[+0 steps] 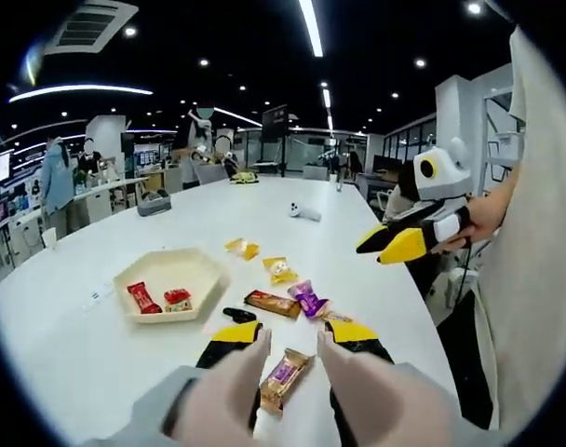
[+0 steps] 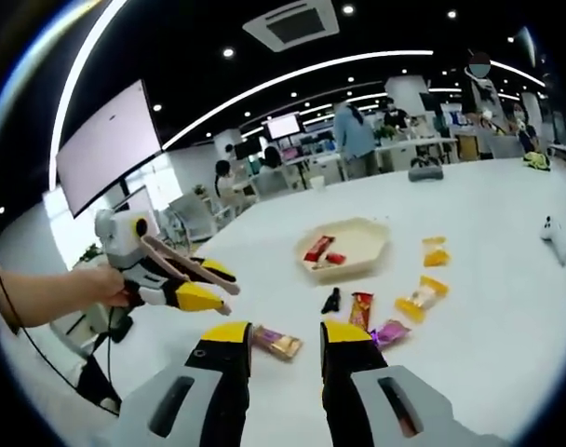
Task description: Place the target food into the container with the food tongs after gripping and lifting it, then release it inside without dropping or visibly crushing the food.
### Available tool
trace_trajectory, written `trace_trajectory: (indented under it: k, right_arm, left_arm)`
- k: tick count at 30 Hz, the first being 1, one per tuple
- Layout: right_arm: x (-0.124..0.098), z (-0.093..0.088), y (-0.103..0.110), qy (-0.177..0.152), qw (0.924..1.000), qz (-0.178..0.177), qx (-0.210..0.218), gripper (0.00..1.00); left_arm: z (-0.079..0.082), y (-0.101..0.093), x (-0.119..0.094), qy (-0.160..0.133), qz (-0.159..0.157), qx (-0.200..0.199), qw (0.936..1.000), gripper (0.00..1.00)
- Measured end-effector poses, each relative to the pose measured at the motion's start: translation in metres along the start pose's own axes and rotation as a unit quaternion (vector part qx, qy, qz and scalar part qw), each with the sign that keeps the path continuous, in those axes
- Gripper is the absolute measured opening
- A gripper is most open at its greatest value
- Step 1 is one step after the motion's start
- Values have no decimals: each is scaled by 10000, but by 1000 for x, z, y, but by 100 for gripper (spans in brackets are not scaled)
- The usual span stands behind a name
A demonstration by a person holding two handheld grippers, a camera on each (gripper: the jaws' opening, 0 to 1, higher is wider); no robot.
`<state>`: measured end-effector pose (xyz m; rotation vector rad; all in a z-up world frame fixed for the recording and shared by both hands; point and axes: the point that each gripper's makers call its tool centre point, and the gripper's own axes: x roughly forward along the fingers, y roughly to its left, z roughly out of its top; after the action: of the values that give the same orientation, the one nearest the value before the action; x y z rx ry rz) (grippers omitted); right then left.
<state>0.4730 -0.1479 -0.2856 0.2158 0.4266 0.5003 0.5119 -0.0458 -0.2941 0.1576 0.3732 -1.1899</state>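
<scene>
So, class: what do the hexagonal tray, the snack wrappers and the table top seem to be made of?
Hexagonal tray: probably matte moulded plastic or pulp; cream, even, no shine.
Snack wrappers, e.g. the purple wrapper and the brown wrapper: likely plastic film or foil; crinkled, glossy, with crimped ends.
Table: smooth white laminate or similar; it shows soft ceiling-light sheen, but the core cannot be told.

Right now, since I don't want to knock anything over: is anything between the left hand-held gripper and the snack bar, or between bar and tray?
Nothing visible blocks the left hand-held gripper: the snack bar lies between its tong tips. Toward the tray, a small black object lies near that path.
</scene>
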Motion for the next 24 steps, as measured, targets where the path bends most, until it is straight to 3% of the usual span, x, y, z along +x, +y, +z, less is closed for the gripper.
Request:
trace_trajectory:
  k: [10,24]
  right_arm:
    - [-3,-5,-2,15,10000,-85,45,29]
    - [-4,-4,-5,-44,9999,-114,122,28]
  left_arm:
    - [4,2,3,-150,112,-9,9998,25]
    - [2,7,2,-133,200,101,9997,25]
